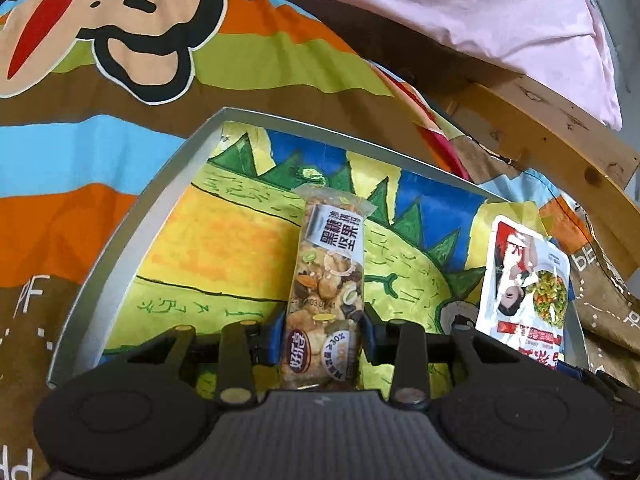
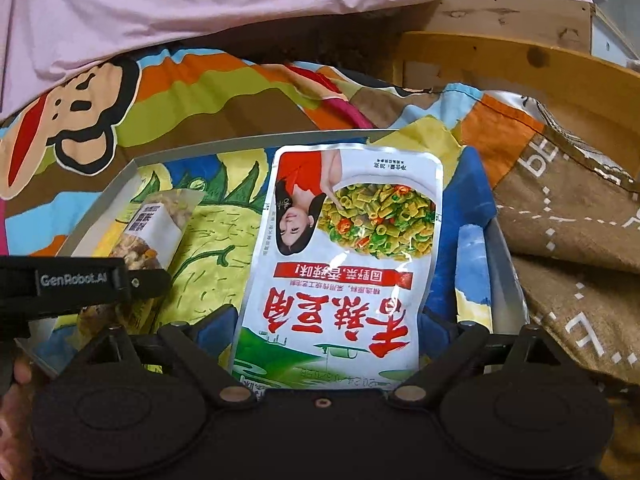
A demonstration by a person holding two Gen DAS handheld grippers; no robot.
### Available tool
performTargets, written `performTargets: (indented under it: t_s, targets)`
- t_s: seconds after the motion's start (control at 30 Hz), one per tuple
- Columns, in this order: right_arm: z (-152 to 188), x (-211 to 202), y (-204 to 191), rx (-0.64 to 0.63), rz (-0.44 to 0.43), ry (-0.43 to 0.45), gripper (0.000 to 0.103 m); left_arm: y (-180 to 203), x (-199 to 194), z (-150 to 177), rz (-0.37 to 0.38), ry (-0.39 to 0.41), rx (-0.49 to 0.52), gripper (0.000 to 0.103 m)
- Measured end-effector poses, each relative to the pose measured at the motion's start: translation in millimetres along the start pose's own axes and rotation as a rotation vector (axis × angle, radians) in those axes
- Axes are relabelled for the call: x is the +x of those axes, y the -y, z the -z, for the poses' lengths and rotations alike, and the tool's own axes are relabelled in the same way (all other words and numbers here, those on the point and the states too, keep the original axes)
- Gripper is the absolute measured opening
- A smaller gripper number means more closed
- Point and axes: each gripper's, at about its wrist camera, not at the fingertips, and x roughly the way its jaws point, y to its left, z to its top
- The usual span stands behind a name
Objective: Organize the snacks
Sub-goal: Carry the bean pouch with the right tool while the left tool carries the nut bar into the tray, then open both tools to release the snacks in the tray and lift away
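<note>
A grey tray (image 1: 132,232) with a bright drawing lining its floor lies on the bedding. My left gripper (image 1: 323,332) is shut on a clear nut bar (image 1: 330,264), its blue pads pressing both long sides, and the bar points away over the tray's middle. In the right wrist view the same nut bar (image 2: 156,224) shows at the tray's left. A white pouch (image 2: 348,240) printed with a vegetable dish lies in the right part of the tray (image 2: 508,264). Its near end sits between the fingers of my right gripper (image 2: 330,328), whose pads stand wide, just off its edges.
The tray rests on a cartoon monkey blanket (image 1: 120,40). A pink sheet (image 1: 480,8) lies behind, with a curved wooden frame (image 1: 560,132) at the right. Brown printed cloth (image 2: 580,260) bunches beside the tray's right wall. A person's hand (image 2: 16,380) shows at the lower left.
</note>
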Motion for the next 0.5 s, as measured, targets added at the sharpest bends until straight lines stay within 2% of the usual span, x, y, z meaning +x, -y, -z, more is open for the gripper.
performTargets:
  t_s: [0.03,0.07,0.1,0.27,0.33,0.4,0.5]
  targets:
    - [0,0,0,-0.001,-0.004,0.002,0.095,0,-1,0,0.002,-0.003,-0.008,0.045]
    - [0,-1,1,0.001,-0.009,0.008,0.101,0,-2,0,0.006,-0.003,-0.019,0.056]
    - [0,-3,2,0.003,-0.013,0.018,0.102,-1,-5,0,0.008,-0.001,-0.031,0.060]
    - [-10,-20,9,0.007,-0.006,0.065,0.102,0,-34,-10,0.004,0.041,-0.055,0.073]
    - [-16,-33,13,0.020,-0.009,0.091,0.102,1,-55,-13,-0.005,0.083,-0.042,0.082]
    - [-23,-49,14,0.029,-0.008,0.120,0.102,0,-76,-16,-0.019,0.122,-0.039,0.084]
    - [-31,-80,11,0.025,-0.009,0.168,0.102,-2,-112,-18,0.004,0.156,-0.048,0.091]
